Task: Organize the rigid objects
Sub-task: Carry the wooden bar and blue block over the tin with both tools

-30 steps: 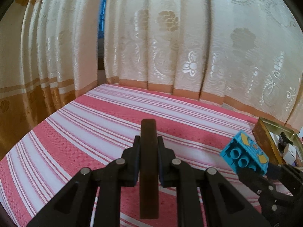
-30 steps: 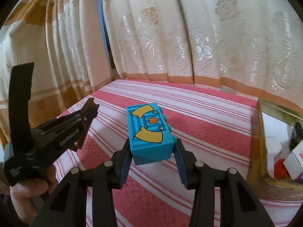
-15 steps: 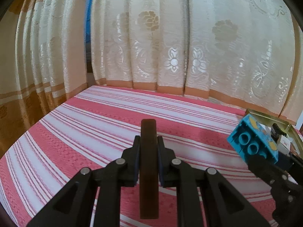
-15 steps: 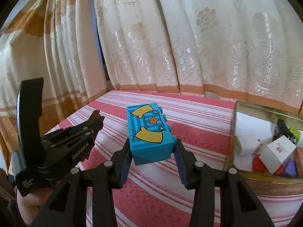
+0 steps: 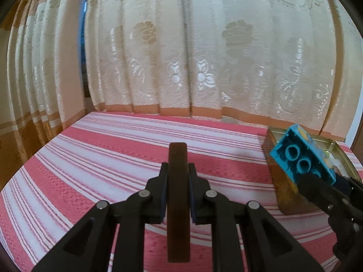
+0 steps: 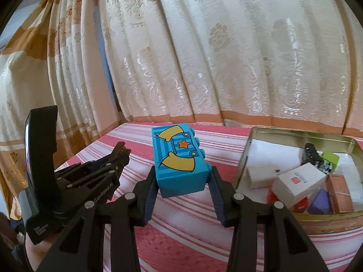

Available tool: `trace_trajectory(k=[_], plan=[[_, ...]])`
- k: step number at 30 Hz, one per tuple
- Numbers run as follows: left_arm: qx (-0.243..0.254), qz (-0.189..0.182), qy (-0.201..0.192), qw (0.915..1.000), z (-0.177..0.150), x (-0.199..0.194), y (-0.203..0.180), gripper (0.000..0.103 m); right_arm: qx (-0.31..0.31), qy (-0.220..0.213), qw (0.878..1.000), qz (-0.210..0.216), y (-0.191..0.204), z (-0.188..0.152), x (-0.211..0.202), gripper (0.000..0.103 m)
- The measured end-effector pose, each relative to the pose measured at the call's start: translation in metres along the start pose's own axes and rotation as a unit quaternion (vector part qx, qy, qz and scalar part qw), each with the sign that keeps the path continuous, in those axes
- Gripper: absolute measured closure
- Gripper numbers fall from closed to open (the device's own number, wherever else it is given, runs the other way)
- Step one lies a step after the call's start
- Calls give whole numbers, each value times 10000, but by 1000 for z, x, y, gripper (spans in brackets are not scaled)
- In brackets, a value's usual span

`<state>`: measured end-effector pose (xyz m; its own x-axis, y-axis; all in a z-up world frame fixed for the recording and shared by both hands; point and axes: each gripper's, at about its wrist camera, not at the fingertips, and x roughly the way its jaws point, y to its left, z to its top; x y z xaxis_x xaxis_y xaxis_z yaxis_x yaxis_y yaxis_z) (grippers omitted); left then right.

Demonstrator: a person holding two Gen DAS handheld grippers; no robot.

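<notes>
My left gripper is shut on a thin dark brown slab, held edge-on above the striped cloth. My right gripper is shut on a blue toy brick printed with yellow sleeves and an orange star. In the left wrist view the same blue brick shows its hollow underside in front of the metal tin. From the right wrist the open tin lies just right of the brick. The left gripper sits low at the left, held by a hand.
Inside the tin are white boxes, a purple piece, a brown block, a black item and a green piece. Pink-and-white striped cloth covers the table. Cream lace curtains hang close behind.
Both grippers have carried their pieces to the right towards the tin. The tin now shows more fully in both views, and neither grip has altered.
</notes>
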<state>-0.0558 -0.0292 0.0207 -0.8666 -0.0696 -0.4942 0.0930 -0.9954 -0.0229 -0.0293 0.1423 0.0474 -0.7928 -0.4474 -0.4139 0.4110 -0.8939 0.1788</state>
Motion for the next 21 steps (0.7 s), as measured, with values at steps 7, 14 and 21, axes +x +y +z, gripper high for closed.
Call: trace_trajectory(k=[7,14,21], plan=[[128,-111,-60,9998,5,-6,-23,89,101,-167,9998,-103,-19,2,-17,57],[200,-302,-87,9993,12,-9,-47,89,209,-325,9991,-201,-39,5,-34,57],[345,-518,-122,9980,18,-11,-77,89,321,-506,9976,-343,-61,8,-52,57]])
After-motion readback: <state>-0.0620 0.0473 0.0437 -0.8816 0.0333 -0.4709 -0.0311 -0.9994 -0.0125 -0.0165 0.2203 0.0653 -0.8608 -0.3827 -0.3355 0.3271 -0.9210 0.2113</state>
